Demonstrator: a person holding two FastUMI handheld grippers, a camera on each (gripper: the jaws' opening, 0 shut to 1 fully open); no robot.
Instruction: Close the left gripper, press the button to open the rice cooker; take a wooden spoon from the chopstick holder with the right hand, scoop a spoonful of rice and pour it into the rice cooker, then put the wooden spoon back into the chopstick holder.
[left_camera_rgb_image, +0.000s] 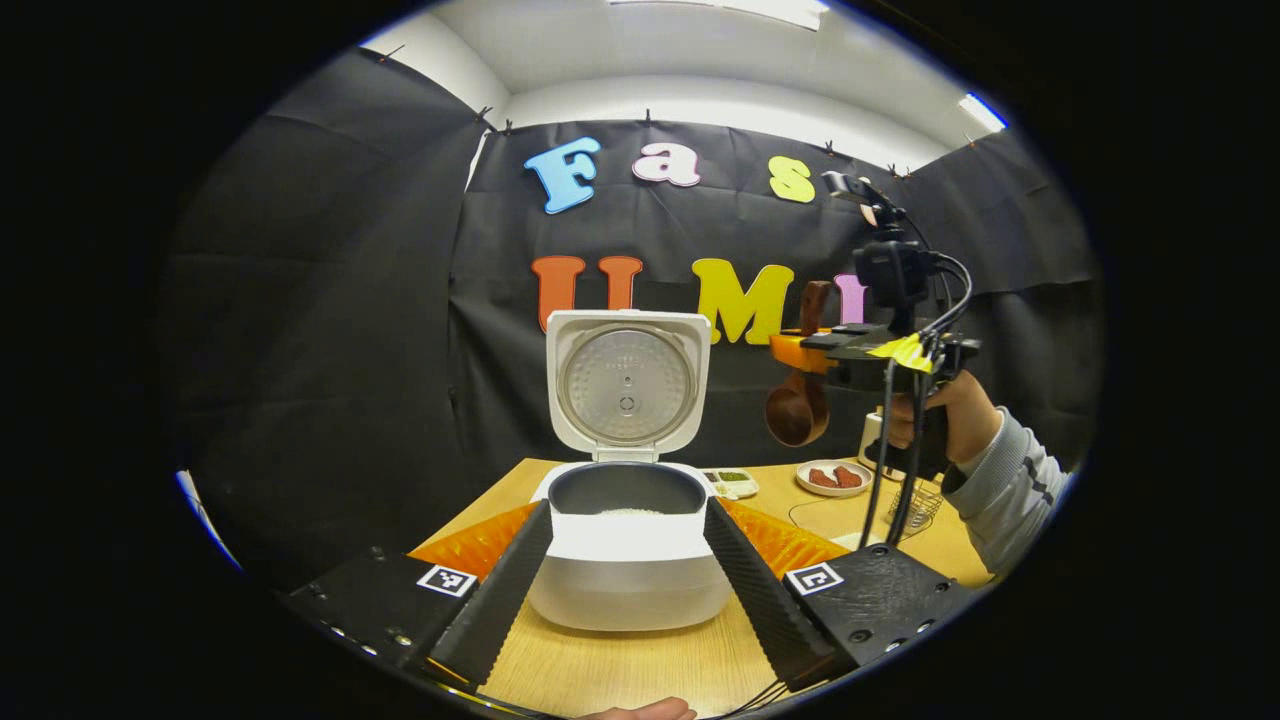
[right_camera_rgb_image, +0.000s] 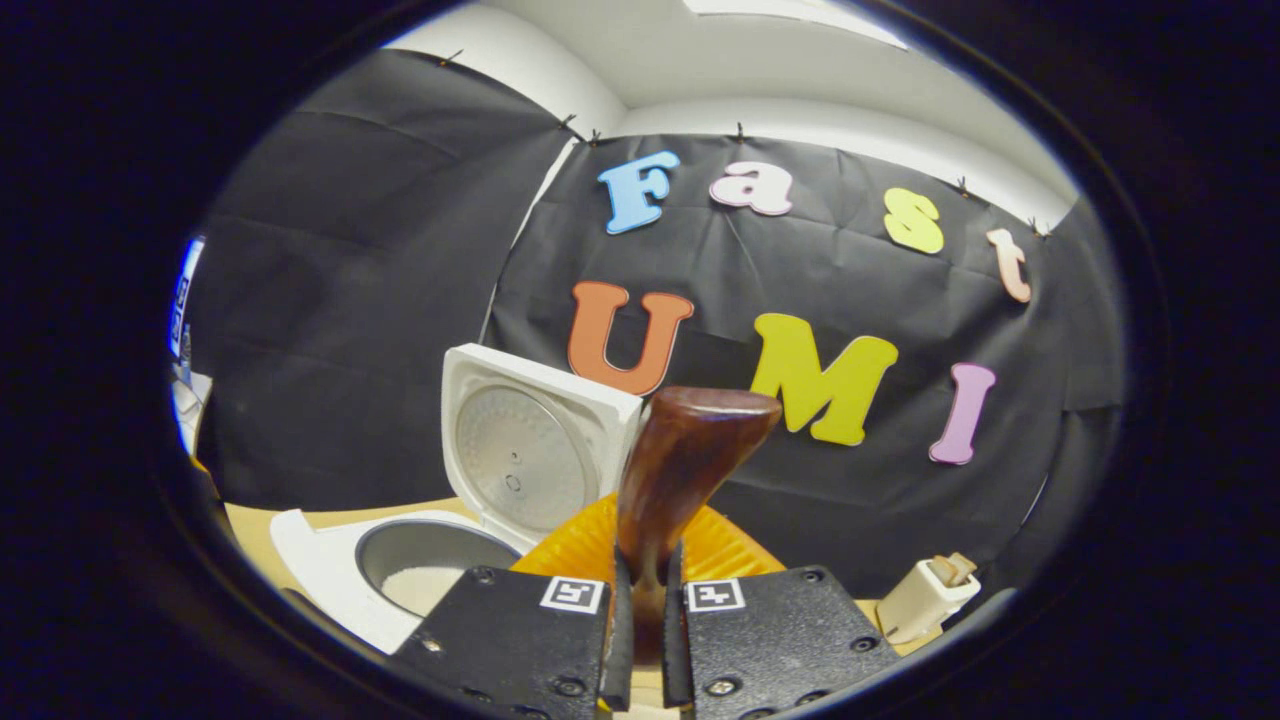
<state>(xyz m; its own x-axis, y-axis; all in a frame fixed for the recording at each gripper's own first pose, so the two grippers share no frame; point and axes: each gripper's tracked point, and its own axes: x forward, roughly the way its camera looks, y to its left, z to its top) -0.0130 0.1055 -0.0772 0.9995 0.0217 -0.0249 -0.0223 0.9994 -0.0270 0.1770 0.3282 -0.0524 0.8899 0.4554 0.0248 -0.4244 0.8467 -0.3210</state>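
1. Two grippers at work. Your right gripper (right_camera_rgb_image: 640, 625) is clamped hard on the handle of the dark brown carved wooden spoon (right_camera_rgb_image: 672, 480), jaws nearly together. Your left gripper (left_camera_rgb_image: 628, 565) is spread wide with nothing in it, its fingers flanking the white rounded plastic rice cooker (left_camera_rgb_image: 628, 560).
2. Left gripper view: the spoon (left_camera_rgb_image: 797, 405) hangs bowl-down in the air at 2 o'clock from the cooker, beside and above the pot, well off the pale wooden table (left_camera_rgb_image: 620, 670).
3. The cooker's lid (left_camera_rgb_image: 628, 383) stands upright, and white rice lies in the dark round inner pot (left_camera_rgb_image: 628, 490). My read: the pour is done and the return is the step in hand.
4. Swing toward the wire-mesh chopstick holder (left_camera_rgb_image: 915, 505), at 4 o'clock from the cooker behind your right forearm. Keep the spoon vertical, line the bowl over the opening, lower straight, and release only once it rests inside.
5. Polished hardwood is smooth and tapers, so it may slip or pivot between the jaws; keep the grip firm.
6. Thin open mesh looks light, so a sideways knock could tip it.
7. Lid's inner plate is dimpled grey metal, circular.
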